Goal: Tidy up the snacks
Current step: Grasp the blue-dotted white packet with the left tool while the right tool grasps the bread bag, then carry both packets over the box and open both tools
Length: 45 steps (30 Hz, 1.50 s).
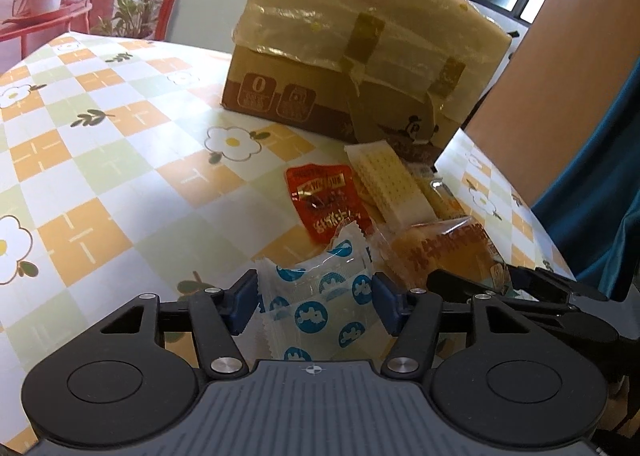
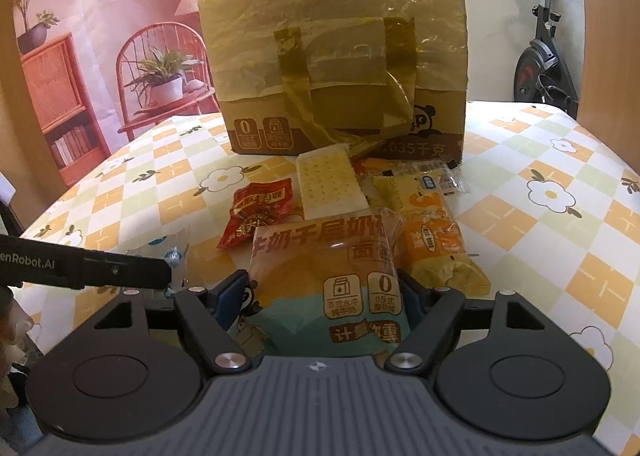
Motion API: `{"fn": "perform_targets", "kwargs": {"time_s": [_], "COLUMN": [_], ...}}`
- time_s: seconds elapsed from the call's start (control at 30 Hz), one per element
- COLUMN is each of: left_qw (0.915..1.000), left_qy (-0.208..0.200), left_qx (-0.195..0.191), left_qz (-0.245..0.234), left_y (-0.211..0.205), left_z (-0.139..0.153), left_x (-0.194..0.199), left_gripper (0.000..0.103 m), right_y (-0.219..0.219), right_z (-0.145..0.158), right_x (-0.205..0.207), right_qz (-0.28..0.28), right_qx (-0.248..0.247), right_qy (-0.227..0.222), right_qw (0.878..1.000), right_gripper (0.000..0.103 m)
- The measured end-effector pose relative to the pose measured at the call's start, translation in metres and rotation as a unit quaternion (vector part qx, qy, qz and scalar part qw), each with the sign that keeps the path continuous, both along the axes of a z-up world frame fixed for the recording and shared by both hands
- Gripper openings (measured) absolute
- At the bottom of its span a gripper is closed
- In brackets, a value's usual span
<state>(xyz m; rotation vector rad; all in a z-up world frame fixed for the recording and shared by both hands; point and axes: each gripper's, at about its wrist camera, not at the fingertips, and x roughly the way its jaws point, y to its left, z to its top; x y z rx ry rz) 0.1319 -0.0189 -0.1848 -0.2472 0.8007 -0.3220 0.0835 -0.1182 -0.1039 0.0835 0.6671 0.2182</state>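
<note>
I see the left gripper [image 1: 315,298] angled down at the checked tablecloth [image 1: 120,159], its blue pads [image 1: 242,300] pressing the clear blue-dotted wrapper [image 1: 320,296]. The right gripper [image 2: 322,296] tilts likewise, clamped on the large orange-and-teal bread packet [image 2: 326,276]. Both packets' near ends are hidden under the gripper bodies. The taped cardboard box [image 2: 336,67] stands behind.

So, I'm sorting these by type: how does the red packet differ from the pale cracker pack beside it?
The red packet is crumpled, glossy and covered in print; the cracker pack is flat, pale and shows rows of dots. The red packet is short and irregular, while the cracker pack is a long rectangle that reaches back to the cardboard box. Both lie ungripped on the tablecloth.
</note>
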Motion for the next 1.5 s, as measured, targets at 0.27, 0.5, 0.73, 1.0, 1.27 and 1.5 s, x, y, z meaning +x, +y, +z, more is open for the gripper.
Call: {"fn": "perform_targets", "kwargs": {"time_s": [0.27, 0.5, 0.73, 1.0, 1.27, 1.5], "left_qw": [0.9992, 0.9972, 0.9919, 0.9848, 0.9811, 0.9799], "left_qy": [-0.040, -0.073, -0.123, -0.169, -0.189, -0.194], "left_qx": [-0.003, -0.010, -0.016, -0.016, -0.028, -0.039], "left_qz": [0.005, 0.015, 0.024, 0.037, 0.034, 0.023], "left_y": [0.009, 0.020, 0.029, 0.028, 0.021, 0.016], "left_z": [0.019, 0.054, 0.104, 0.147, 0.172, 0.190], "left_x": [-0.007, 0.000, 0.018, 0.045, 0.072, 0.125], "left_gripper": [0.063, 0.063, 0.063, 0.063, 0.063, 0.063], "right_y": [-0.008, -0.016, -0.016, -0.020, -0.022, -0.016], "right_z": [0.017, 0.041, 0.073, 0.111, 0.145, 0.177], "right_x": [-0.007, -0.004, 0.011, 0.033, 0.067, 0.111], "right_qz": [-0.012, -0.020, -0.011, -0.003, 0.005, 0.023], "right_qx": [0.033, 0.043, 0.042, 0.042, 0.043, 0.028], "right_qy": [-0.034, -0.068, -0.118, -0.160, -0.186, -0.206], "right_qw": [0.999, 0.997, 0.992, 0.986, 0.982, 0.978], "right_gripper": [0.076, 0.076, 0.076, 0.076, 0.076, 0.076]}}
